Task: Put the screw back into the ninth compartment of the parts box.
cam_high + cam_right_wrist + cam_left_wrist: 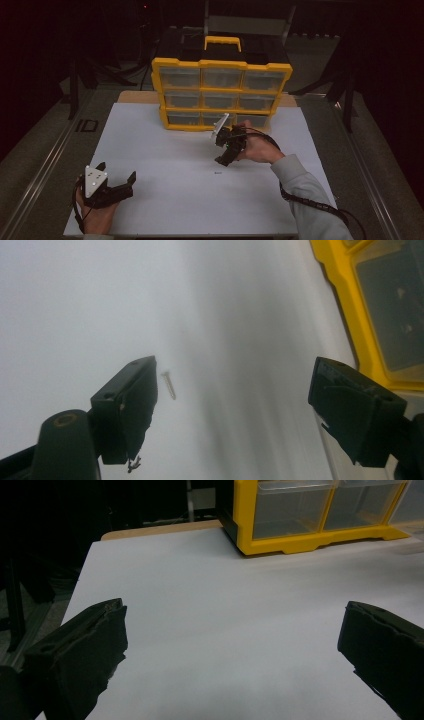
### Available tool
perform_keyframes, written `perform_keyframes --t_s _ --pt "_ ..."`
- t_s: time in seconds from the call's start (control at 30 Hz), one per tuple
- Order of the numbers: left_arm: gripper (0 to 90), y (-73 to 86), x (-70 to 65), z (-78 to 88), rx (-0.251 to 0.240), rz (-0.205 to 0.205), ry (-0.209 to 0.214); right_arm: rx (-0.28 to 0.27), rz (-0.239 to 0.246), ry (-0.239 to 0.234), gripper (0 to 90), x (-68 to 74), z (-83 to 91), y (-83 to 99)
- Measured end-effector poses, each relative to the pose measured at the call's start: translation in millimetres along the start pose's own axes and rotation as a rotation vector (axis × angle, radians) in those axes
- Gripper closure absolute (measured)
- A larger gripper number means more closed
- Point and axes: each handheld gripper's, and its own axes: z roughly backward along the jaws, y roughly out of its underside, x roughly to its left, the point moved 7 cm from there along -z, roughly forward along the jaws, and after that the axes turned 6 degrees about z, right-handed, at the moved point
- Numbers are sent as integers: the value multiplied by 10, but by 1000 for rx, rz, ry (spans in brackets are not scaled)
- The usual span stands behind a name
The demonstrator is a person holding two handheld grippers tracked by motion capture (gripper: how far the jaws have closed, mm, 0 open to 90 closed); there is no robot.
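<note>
Right gripper [223,161] hangs over the white mat [150,150], tips angled down toward the one small screw [218,173] lying flat on the mat just below and in front of them. Seen from the right gripper view, the screw [169,385] sits just beside the inner edge of one jaw, not centred in the gap, apart from both. Long axis runs roughly along the jaws' reach, slightly slanted (so the pads would close across its shank, I'd judge). Jaws spread wide, nothing between the pads, no contact yet.

Left gripper [120,186] rests at the near left corner of the mat, well apart from the screw, jaws also wide and empty; left gripper view shows bare mat betw. them. Right hand is clearly the nearer one.

Count: 1 screw, 2 grippers, 1 yellow drawer cabinet [221,92] w/ 9 clear drawers, 3 rows of 3, at the far edge.
</note>
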Motion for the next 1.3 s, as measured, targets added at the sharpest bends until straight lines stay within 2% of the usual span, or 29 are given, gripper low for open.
perform_keyframes --t_s 1.1,1.3 --pt "3 0 1 0 0 1 0 31 15 -69 199 200 -386 127" --pt "3 -1 4 2 0 -1 0 63 20 -76 199 225 -487 188"
